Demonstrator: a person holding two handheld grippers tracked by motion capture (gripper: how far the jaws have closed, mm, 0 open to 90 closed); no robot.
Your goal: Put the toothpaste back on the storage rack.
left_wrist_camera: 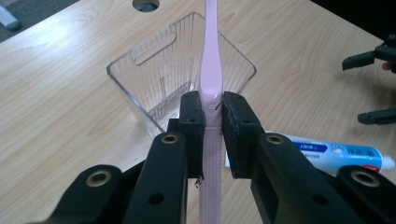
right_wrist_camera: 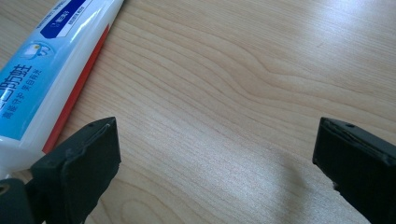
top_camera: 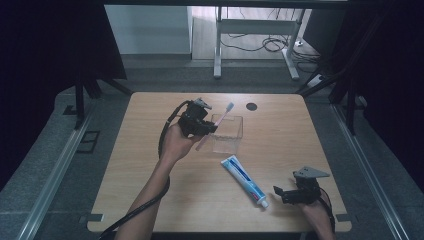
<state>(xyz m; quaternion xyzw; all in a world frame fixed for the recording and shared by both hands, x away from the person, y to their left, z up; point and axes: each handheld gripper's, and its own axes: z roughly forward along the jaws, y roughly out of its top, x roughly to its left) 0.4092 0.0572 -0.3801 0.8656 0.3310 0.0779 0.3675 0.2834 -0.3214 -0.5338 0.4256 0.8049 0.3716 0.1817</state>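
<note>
Clamped in the left gripper (left_wrist_camera: pixel 213 114) is a pink toothbrush (left_wrist_camera: pixel 211 70), pinched on its handle between both pads, the brush end slanting up and away over a clear plastic bin (top_camera: pixel 227 134) that stands on the wooden table (top_camera: pixel 145 165). In the high view the toothbrush's head rises above the bin's far rim. Nearer the person, the right gripper (top_camera: pixel 280 193) rests low by the table's near edge with its jaws spread wide — nothing between them — just beside the capped end of a blue-and-white toothpaste tube (top_camera: pixel 244 180) lying flat on the wood.
</note>
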